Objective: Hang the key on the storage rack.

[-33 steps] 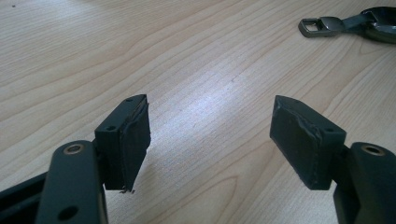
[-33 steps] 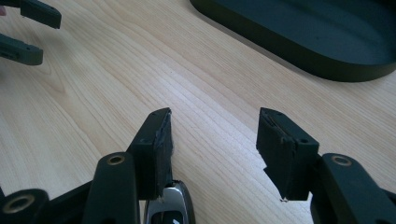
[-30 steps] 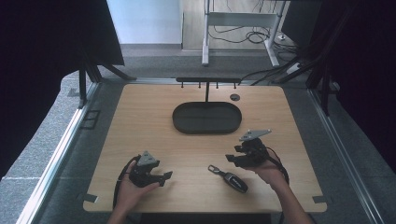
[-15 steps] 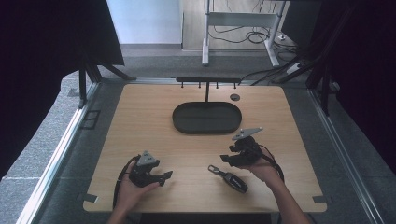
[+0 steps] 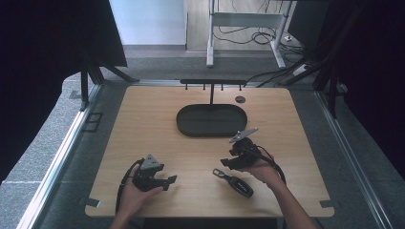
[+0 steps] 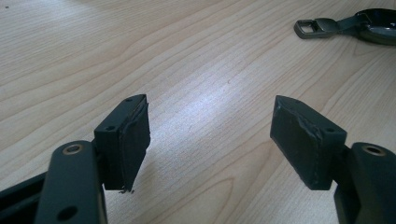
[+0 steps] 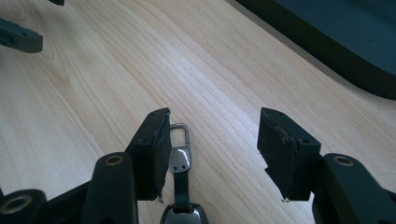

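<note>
Closing in on the key fob [image 5: 234, 182] — right gripper [image 7: 212, 140] has shifted left toward it, jaws released, strap between them; left gripper [image 6: 210, 135] released too, idle.

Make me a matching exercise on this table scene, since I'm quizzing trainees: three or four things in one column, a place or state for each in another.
Things:
1. key fob
2. oval tray
3. left gripper
4. right gripper

Places or states:
a. dark, at the table's middle, nothing in it
b. open, over bare wood at the near left
c. lying flat, near right
d. open, jaws either side of the fob's metal loop

Pairs: 1-c, 2-a, 3-b, 4-d
</note>
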